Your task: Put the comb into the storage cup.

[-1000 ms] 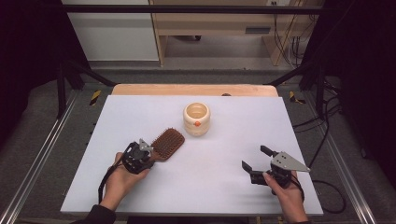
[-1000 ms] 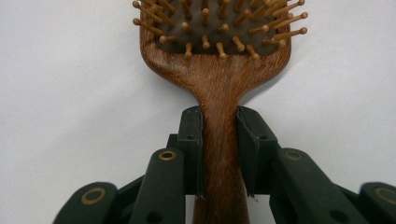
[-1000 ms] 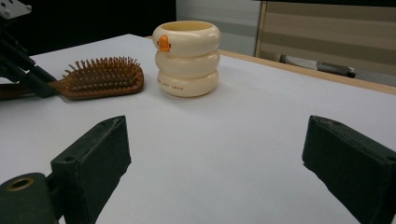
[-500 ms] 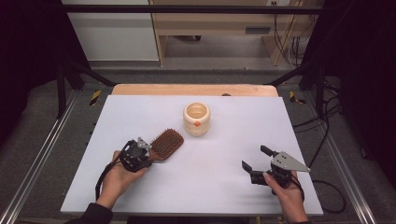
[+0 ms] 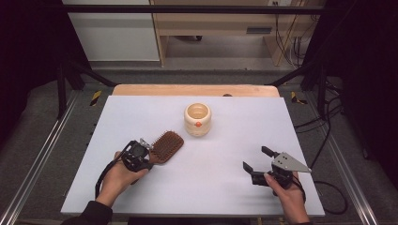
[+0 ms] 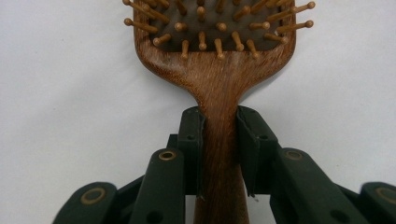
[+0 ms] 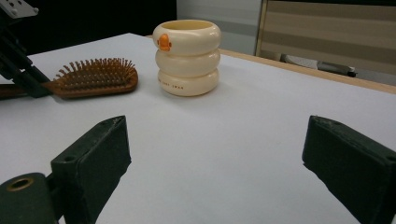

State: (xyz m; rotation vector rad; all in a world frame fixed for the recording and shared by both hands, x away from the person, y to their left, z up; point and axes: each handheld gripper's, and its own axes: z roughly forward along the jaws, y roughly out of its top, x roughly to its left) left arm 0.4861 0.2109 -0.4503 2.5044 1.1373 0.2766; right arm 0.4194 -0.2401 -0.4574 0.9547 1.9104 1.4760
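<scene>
A brown wooden hairbrush [image 5: 165, 146] lies bristles up on the white table [image 5: 141, 117], left of centre. My left gripper [image 5: 149, 157] is shut on its handle; in the left gripper view both pads press the handle [image 6: 219, 140] just below the bristled head [image 6: 215, 28]. A cream ribbed cup [image 5: 197, 119] with an orange mark stands upright near the table's middle, behind the brush. My right gripper [image 5: 257, 158] rests low at the front right, jaws wide open with bare table between them. In the right gripper view the cup [image 7: 187, 57] and the hairbrush [image 7: 95, 77] lie ahead to the left.
A wooden strip [image 5: 195, 90] runs along the table's far edge. Metal rails [image 5: 42, 154] flank the table on both sides, with cables [image 5: 324, 136] on the floor at the right. White tabletop stretches between the two grippers.
</scene>
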